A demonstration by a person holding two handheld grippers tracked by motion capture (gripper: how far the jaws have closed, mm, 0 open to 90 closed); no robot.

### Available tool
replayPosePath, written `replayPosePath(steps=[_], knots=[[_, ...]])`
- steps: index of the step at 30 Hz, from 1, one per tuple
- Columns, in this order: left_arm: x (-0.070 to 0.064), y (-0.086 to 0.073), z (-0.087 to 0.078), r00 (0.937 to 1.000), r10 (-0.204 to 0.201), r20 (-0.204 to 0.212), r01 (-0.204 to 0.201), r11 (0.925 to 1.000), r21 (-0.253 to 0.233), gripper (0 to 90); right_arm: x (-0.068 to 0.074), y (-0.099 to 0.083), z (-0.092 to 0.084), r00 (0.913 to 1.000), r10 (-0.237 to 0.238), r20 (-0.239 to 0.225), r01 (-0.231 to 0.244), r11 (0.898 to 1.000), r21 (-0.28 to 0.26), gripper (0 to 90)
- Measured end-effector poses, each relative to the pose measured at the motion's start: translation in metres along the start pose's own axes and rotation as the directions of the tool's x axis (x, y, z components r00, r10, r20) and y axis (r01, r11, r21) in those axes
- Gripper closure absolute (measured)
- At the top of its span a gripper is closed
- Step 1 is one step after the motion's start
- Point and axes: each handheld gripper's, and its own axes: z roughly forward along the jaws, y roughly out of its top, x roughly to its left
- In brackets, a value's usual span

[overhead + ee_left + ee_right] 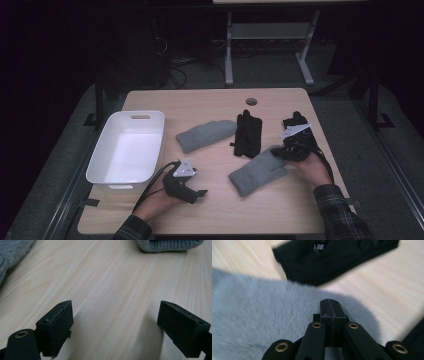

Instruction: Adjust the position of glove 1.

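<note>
Sitting at the left of the wooden table (215,210) in the high view, a white bin (127,148) shows a bare white floor with nothing inside it. Right of the bin, near the middle of the frame, lie a grey mitten (205,135) and a black glove (248,134), side by side. A second grey mitten (258,171) lies lower right of them, and another black glove (294,121) lies at the right edge of the tabletop. The right gripper (279,153) has its jaws pressed together at the upper edge of that second mitten; whether it pinches any fabric I cannot tell. The left gripper (202,192) rests at lower centre, jaws spread wide over bare wood.
</note>
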Motion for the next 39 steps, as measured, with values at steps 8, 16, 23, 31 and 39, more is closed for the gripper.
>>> replayPosePath(steps=[8, 16, 23, 31, 39], knots=[[0.0, 0.0, 0.0, 1.0, 0.001, 0.001, -0.001, 1.0, 0.002, 12.4, 0.019, -0.003, 0.002, 0.9977, -0.013, -0.066, 0.014, 1.0, 0.025, 90.0], [0.0, 0.0, 0.0, 1.0, -0.001, 0.003, 0.001, 1.0, 0.002, 12.4, 0.043, -0.008, 0.0, 0.9951, -0.029, -0.094, 0.032, 0.999, 0.03, 90.0], [0.0, 0.0, 0.0, 1.0, 0.0, 0.003, 0.0, 1.0, 0.002, 12.4, 0.066, -0.006, 0.002, 0.9914, -0.041, -0.124, 0.046, 0.998, 0.034, 90.0], [0.0, 0.0, 0.0, 1.0, -0.001, 0.001, 0.001, 1.0, -0.001, 12.4, 0.068, -0.006, -0.015, 0.9931, -0.075, -0.09, 0.069, 0.995, -0.065, 90.0], [0.0, 0.0, 0.001, 1.0, -0.001, 0.0, 0.001, 1.0, -0.007, 12.4, 0.043, -0.041, -0.047, 0.9997, 0.025, 0.009, -0.023, 0.986, -0.167, 65.3]])
